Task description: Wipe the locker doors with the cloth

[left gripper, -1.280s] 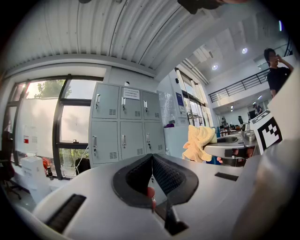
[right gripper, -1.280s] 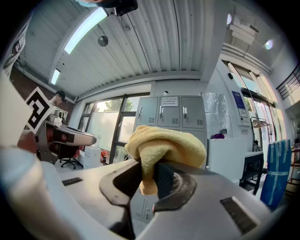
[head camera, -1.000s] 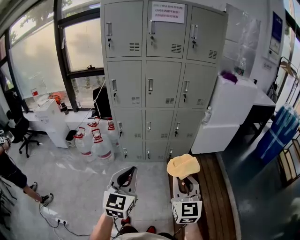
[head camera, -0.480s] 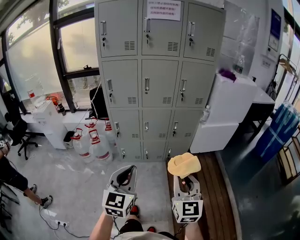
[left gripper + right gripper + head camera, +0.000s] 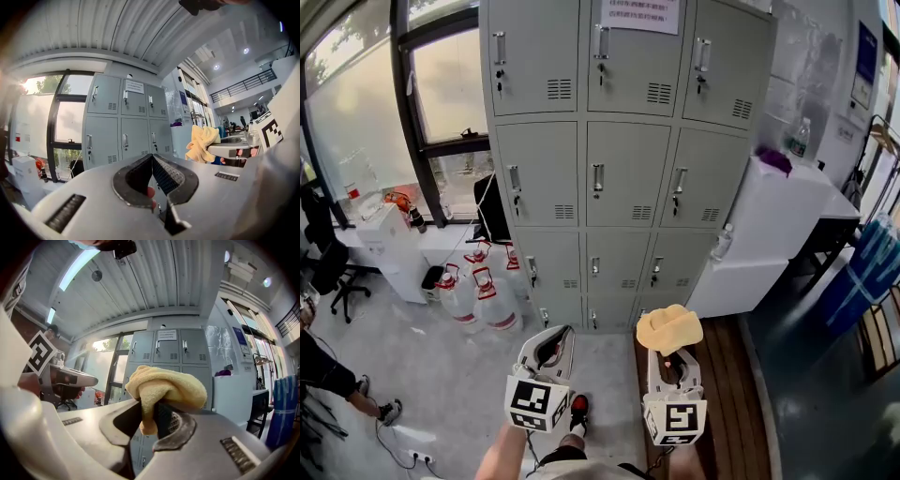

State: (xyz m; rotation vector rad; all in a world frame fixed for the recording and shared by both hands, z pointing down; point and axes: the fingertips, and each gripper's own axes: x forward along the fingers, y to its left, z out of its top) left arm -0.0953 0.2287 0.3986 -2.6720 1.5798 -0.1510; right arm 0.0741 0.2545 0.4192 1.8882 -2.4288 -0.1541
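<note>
A grey bank of lockers point(image 5: 623, 159) with several small doors stands ahead, also seen in the left gripper view as lockers point(image 5: 124, 124) and in the right gripper view as lockers point(image 5: 180, 350). My right gripper point(image 5: 667, 339) is shut on a bunched yellow cloth point(image 5: 668, 327), which fills the jaws as the cloth point(image 5: 164, 390). It hangs short of the lower doors, not touching them. My left gripper point(image 5: 555, 339) is shut with nothing in it, its jaw tips meeting point(image 5: 151, 158). The yellow cloth point(image 5: 202, 143) shows to its right.
Water jugs point(image 5: 478, 291) stand on the floor left of the lockers under a window point(image 5: 441, 84). A white cabinet point(image 5: 769, 225) abuts the lockers on the right. A person's leg point(image 5: 337, 384) and an office chair point(image 5: 328, 267) are at far left. A blue bin point(image 5: 862, 281) stands at right.
The view has come closer to the lockers, which now look larger. Both grippers keep their pose, and the cloth stays held in the right one.
</note>
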